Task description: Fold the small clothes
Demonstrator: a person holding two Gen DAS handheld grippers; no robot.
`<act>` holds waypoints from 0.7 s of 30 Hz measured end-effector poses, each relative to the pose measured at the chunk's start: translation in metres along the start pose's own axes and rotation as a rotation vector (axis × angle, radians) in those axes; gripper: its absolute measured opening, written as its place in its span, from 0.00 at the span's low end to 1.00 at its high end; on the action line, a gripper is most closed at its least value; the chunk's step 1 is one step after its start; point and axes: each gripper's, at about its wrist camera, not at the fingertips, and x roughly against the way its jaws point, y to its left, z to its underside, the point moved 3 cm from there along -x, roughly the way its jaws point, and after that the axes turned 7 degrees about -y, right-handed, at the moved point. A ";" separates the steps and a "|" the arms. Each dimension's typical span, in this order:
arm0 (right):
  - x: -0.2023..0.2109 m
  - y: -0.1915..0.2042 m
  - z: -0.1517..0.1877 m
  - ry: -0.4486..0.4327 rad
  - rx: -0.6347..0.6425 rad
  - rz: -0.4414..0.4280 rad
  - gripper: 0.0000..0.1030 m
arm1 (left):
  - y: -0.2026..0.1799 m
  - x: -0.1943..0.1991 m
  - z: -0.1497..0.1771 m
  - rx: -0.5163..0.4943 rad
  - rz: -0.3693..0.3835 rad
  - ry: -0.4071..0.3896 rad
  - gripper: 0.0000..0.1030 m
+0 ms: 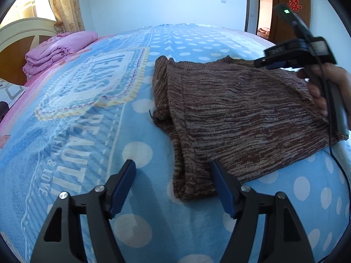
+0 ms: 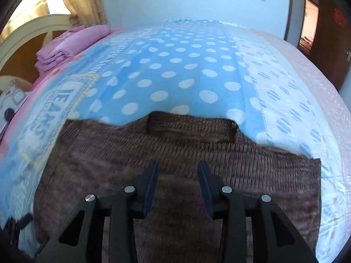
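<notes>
A brown striped knit sweater (image 1: 237, 114) lies flat on the blue polka-dot bedspread (image 1: 87, 131), with a sleeve folded over its left side. My left gripper (image 1: 173, 164) is open and empty, low over the bedspread at the sweater's near left corner. The right gripper (image 1: 278, 62) shows in the left wrist view, held in a hand above the sweater's far right side. In the right wrist view the right gripper (image 2: 177, 166) is open and empty above the sweater (image 2: 197, 153), pointing toward its collar (image 2: 190, 129).
A folded pink quilt (image 1: 54, 50) lies by the cream headboard (image 1: 24, 28) at the far left. A pillow (image 1: 8, 92) sits at the left edge. A curtain (image 1: 65, 6) and an open door (image 1: 291, 8) are behind the bed.
</notes>
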 end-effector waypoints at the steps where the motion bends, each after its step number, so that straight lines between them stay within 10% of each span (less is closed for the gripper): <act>1: 0.005 0.004 0.003 -0.007 0.018 -0.017 0.40 | 0.000 0.000 0.000 0.002 0.002 0.001 0.72; 10: 0.049 0.023 0.064 -0.021 0.231 0.020 0.44 | 0.008 -0.001 0.000 0.037 -0.012 0.011 0.89; 15: 0.033 -0.034 0.029 -0.022 0.030 0.000 0.37 | 0.006 -0.001 0.001 0.026 -0.026 0.011 0.91; 21: -0.003 -0.036 -0.004 0.012 0.115 -0.067 0.36 | 0.015 0.005 0.002 0.086 0.034 -0.022 0.96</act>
